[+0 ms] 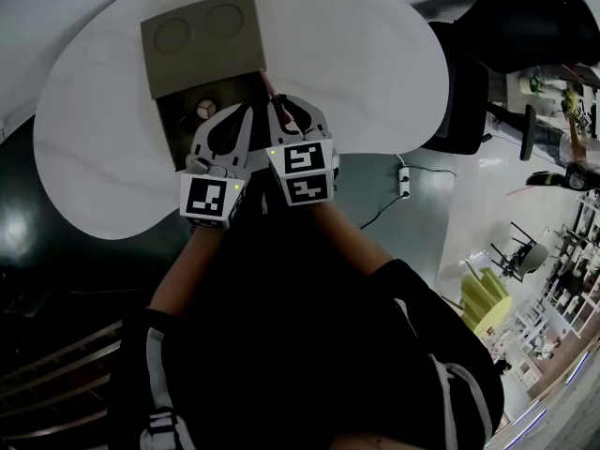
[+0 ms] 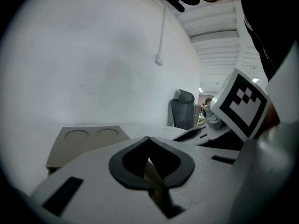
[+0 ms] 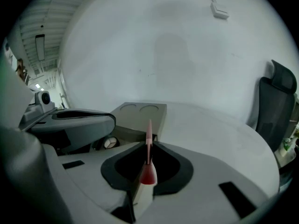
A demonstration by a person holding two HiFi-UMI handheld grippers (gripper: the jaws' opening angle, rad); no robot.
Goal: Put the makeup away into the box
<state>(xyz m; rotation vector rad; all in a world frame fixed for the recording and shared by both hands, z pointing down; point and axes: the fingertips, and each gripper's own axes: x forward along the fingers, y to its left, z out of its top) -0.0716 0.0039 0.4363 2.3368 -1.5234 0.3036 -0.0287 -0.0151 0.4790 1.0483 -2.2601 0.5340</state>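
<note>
Right gripper point(image 3: 148, 146) is clamped on the pink pencil point(image 3: 149, 134), which points to twelve o'clock — the box point(image 1: 169, 111) opening lies just beside at nine. Left gripper point(image 2: 148, 141) is closed — nearer, seemingly empty.

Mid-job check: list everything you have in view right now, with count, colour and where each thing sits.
table: one, white, rounded, under the box
box: one, brown, on the table, lid flipped open
round item: one, pale face with dark rim, inside the box; too small to identify
pink pencil: one, pink-red, gripped, tip pointing toward the box
office chair: one, black, beside the table
power strip: one, white, on the floor
left gripper: jaws together, empty, at the box
right gripper: jaws shut on the pink pencil, beside the left gripper
</note>
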